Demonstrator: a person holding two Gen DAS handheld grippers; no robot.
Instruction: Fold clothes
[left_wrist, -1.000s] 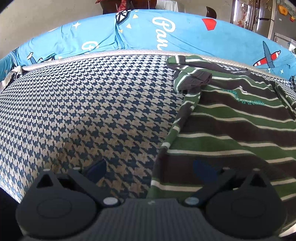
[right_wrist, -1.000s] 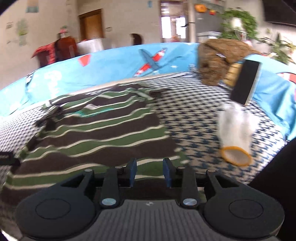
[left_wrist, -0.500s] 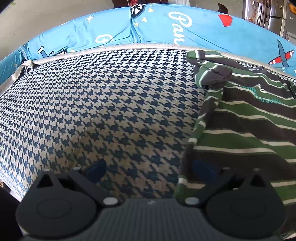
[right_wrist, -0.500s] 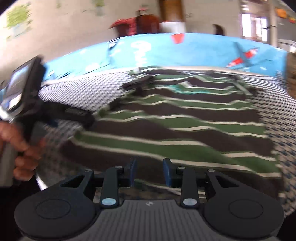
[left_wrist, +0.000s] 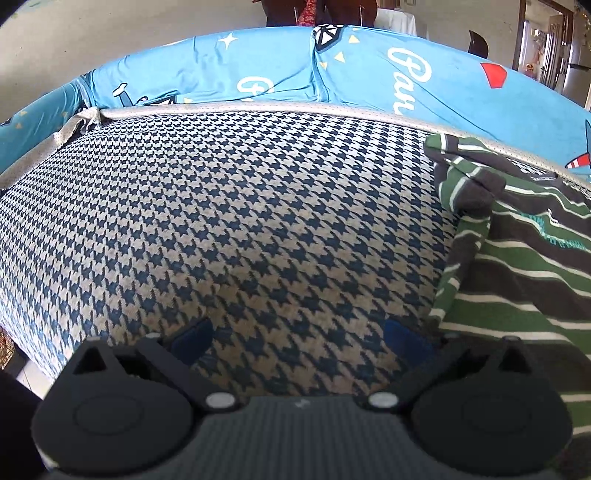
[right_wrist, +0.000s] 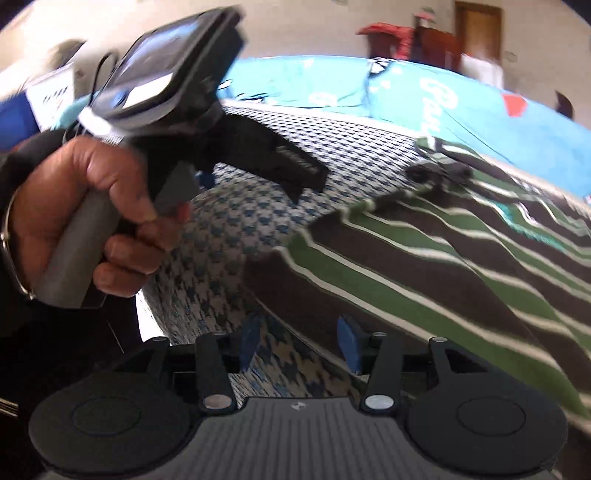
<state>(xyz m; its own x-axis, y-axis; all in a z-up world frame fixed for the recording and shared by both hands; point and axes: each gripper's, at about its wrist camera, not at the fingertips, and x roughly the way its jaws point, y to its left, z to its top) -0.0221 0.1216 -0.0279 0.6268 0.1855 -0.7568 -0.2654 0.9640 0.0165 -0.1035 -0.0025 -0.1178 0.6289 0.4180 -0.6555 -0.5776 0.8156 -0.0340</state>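
Striped shirt (left_wrist: 517, 280) now left of R gripper (right_wrist: 299, 345), swung over w/ jaws newly parted, empty; L gripper (left_wrist: 299, 338) wide, empty. Left-edge fold likely next.

Green-brown striped shirt (right_wrist: 424, 266), spread flat, sleeve bunched

We see bright daylight across both views, with glare whitening a doorway at the left view's top right. The left view is sharp on the houndstooth cover (left_wrist: 258, 221). The right view is smeared by motion blur, worst on the striped shirt (right_wrist: 424, 266). Fisheye bending curves every edge and darkens the corners.
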